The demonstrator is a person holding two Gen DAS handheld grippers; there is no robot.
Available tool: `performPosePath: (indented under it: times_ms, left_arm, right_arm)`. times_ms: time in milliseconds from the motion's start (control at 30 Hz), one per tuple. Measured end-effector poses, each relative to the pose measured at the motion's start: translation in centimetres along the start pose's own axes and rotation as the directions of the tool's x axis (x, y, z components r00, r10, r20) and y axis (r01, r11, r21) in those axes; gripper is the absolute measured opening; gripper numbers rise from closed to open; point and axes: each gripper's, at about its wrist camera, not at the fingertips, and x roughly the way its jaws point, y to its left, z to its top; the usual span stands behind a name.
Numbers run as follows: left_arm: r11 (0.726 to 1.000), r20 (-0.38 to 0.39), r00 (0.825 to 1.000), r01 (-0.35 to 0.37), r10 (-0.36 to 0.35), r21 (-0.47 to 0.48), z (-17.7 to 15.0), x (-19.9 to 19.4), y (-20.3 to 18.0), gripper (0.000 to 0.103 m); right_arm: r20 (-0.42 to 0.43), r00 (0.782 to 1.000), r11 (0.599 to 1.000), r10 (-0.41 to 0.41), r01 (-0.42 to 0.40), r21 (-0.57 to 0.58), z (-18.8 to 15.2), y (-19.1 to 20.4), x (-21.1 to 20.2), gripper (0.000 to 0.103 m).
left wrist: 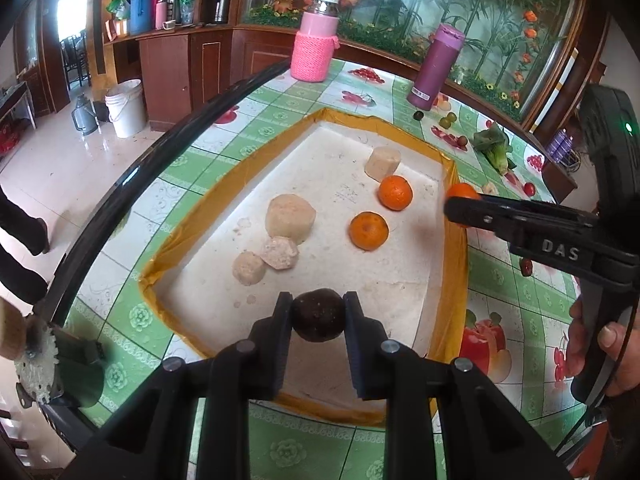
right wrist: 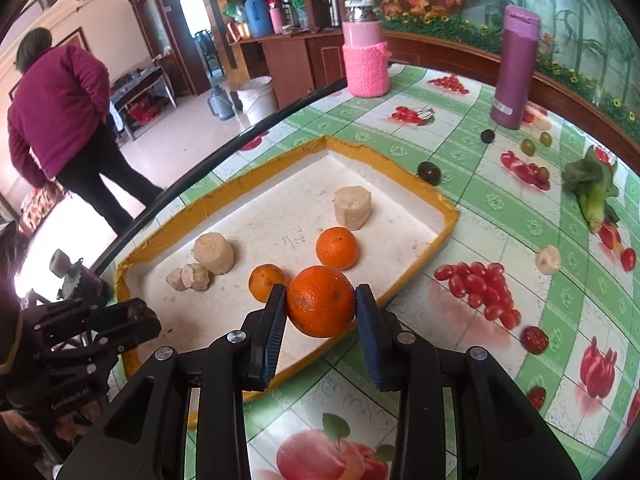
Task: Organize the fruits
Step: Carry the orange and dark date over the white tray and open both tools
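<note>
Carry both fruits well inside the tray (right wrist: 448, 216) rim, lower until each touches the floor, then part the pads. The left tool (left wrist: 318, 316) pinches a dark round fruit (left wrist: 318, 315) above the tray's near end; the right tool (right wrist: 321, 308) clamps an orange (right wrist: 321, 301) over its near edge. Inside the tray: two oranges (right wrist: 336, 248) and four pale chunks (right wrist: 214, 252), though the smallest pair may be one broken piece.

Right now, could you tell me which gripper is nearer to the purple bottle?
Right. The right gripper, holding an orange, sits at the tray's edge nearest the purple bottle; the left gripper is farther across the tray.
</note>
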Motion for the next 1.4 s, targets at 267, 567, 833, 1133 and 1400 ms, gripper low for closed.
performPosePath:
  times_ms: [267, 567, 833, 1133, 1400]
  left_arm:
    - [1.000, -0.031, 1.000, 0.002, -0.001, 0.018, 0.4, 1.7, -0.4, 0.028]
    - [1.000, -0.067, 0.998, -0.014, 0.014, 0.013, 0.4, 3.2, -0.4, 0.028]
    - [0.999, -0.082, 0.996, -0.029, 0.030, 0.016, 0.2, 3.9, -0.4, 0.028]
    - [0.999, -0.073, 0.996, -0.041, 0.043, 0.030, 0.1, 3.9, -0.6, 0.031]
    - [0.995, -0.024, 0.996, -0.086, 0.088, 0.055, -0.2, 2.3, -0.8, 0.060]
  right_arm:
    - [-0.065, 0.998, 0.996, -0.008, 0.002, -0.090, 0.9, 1.1, 3.2, 0.033]
    - [-0.118, 0.992, 0.985, -0.049, 0.029, -0.167, 0.9, 1.0, 5.2, 0.033]
    - [-0.143, 0.986, 0.972, -0.090, 0.055, -0.230, 0.9, 1.7, 6.3, 0.034]
    - [-0.144, 0.984, 0.969, -0.107, 0.070, -0.239, 1.0, 1.9, 6.9, 0.035]
    - [-0.091, 0.987, 0.970, -0.131, 0.109, -0.217, 0.8, 2.0, 4.5, 0.040]
